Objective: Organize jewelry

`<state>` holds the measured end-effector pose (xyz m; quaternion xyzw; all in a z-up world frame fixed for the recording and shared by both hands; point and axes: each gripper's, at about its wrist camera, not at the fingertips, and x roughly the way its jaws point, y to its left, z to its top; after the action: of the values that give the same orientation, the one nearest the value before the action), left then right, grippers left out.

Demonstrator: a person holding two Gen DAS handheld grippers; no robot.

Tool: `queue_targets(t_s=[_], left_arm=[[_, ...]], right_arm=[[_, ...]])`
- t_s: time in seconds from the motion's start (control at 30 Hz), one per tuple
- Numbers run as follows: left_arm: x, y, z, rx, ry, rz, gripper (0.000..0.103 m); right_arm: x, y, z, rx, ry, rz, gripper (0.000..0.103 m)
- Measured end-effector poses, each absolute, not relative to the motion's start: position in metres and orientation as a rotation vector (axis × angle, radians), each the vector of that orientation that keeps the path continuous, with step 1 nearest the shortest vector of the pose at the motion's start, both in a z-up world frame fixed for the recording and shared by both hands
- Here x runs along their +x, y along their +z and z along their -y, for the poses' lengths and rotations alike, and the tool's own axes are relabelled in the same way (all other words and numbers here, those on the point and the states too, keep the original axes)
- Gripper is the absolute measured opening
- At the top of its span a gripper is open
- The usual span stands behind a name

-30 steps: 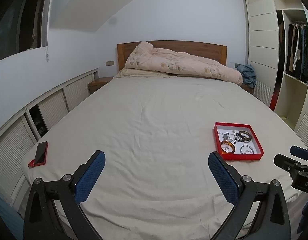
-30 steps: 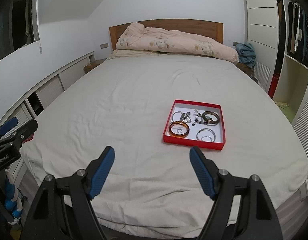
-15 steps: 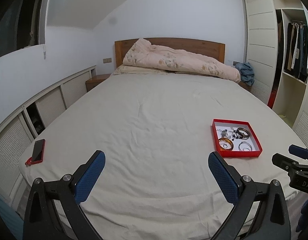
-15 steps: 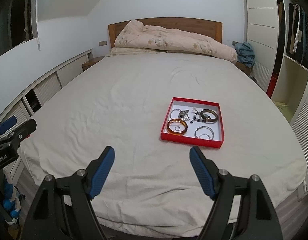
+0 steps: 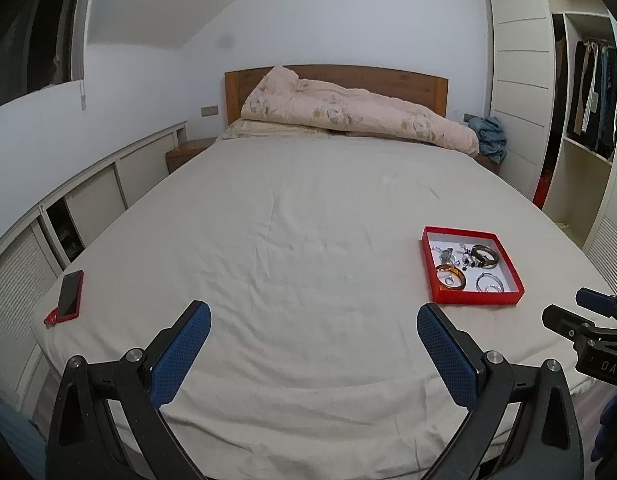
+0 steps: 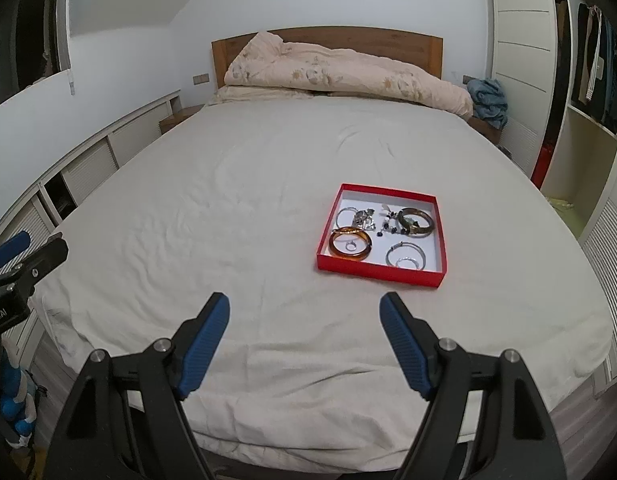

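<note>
My left tool (image 5: 313, 324) and right tool (image 6: 304, 316) hover spread wide above the bed (image 6: 236, 200); the red tray (image 6: 378, 272) holds bangles, perhaps rings too.

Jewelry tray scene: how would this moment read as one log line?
left gripper open, empty | right gripper open, empty | jewelry in red tray on bed | no grasp yet

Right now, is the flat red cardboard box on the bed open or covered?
Open. The flat red cardboard box has no lid on it; the bangles lie visible on its white floor.
</note>
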<state>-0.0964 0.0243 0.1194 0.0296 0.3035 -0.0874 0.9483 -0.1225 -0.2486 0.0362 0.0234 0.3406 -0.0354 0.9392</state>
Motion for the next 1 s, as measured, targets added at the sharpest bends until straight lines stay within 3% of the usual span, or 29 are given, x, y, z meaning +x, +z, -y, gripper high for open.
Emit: queue_targets(t_s=[1.0], left_arm=[[-0.096, 0.105, -0.013, 0.061, -0.197, -0.664, 0.102]], right_arm=[[-0.121, 0.024, 0.253, 0.06, -0.09, -0.721, 0.077]])
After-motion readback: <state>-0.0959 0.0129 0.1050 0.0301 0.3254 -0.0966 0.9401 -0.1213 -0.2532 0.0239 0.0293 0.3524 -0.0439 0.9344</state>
